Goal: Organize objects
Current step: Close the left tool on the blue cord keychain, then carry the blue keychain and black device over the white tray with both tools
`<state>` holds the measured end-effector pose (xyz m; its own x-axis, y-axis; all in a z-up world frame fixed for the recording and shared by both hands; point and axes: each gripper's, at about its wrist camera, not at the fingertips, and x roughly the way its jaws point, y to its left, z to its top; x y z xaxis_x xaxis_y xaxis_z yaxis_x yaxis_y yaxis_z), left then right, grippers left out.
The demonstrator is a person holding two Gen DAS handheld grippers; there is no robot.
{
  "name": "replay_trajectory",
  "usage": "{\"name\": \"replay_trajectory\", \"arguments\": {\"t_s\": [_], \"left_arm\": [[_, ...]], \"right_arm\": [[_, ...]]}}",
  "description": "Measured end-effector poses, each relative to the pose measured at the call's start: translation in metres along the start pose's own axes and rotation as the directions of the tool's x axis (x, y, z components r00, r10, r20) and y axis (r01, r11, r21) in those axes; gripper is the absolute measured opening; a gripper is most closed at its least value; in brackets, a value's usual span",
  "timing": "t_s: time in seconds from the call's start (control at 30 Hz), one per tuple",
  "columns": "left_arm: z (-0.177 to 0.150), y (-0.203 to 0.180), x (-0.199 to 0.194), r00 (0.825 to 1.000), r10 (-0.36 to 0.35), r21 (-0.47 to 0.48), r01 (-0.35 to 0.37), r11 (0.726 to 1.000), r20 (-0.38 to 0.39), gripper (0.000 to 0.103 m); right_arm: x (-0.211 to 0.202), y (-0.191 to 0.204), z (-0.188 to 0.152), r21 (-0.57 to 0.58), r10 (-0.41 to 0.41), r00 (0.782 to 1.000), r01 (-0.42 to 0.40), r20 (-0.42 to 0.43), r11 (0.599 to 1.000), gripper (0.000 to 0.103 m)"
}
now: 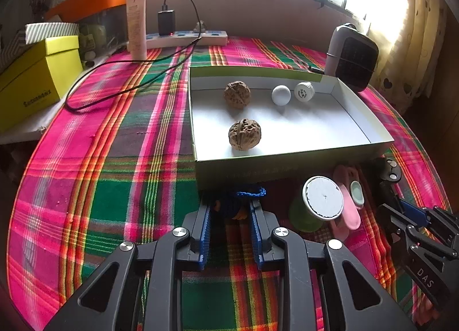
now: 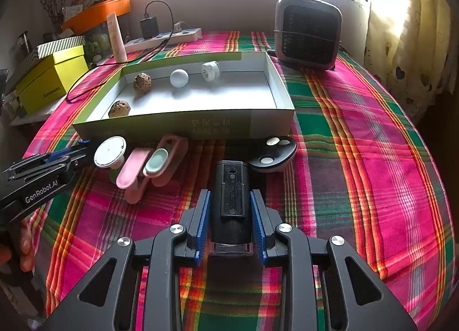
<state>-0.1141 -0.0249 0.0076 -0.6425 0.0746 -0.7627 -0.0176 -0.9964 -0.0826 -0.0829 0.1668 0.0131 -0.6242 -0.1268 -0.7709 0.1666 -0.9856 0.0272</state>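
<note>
Left wrist view: two walnuts (image 1: 237, 94) and two white pieces (image 1: 281, 95) in box (image 1: 287, 163).

The blue knitted item (image 1: 246, 202) is largely hidden between the left gripper's pads (image 1: 205, 233), just before the box (image 1: 287, 164). The box's front lettering (image 2: 210, 126) is illegible.

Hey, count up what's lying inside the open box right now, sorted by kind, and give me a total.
Inside the open box:
Walnuts: 2
White ball: 1
White round cap: 1
Total: 4
</note>
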Motion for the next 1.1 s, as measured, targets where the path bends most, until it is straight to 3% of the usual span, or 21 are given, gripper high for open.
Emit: {"name": "replay_trajectory", "arguments": {"t_s": [1.1], "left_arm": [[0.000, -0.001, -0.030, 0.997, -0.049, -0.006, 0.049, 0.999, 0.054, 0.022]], "right_arm": [[-0.017, 0.007, 0.007, -0.030, 0.041, 0.998, -0.040, 0.043, 0.999, 0.029]]}}
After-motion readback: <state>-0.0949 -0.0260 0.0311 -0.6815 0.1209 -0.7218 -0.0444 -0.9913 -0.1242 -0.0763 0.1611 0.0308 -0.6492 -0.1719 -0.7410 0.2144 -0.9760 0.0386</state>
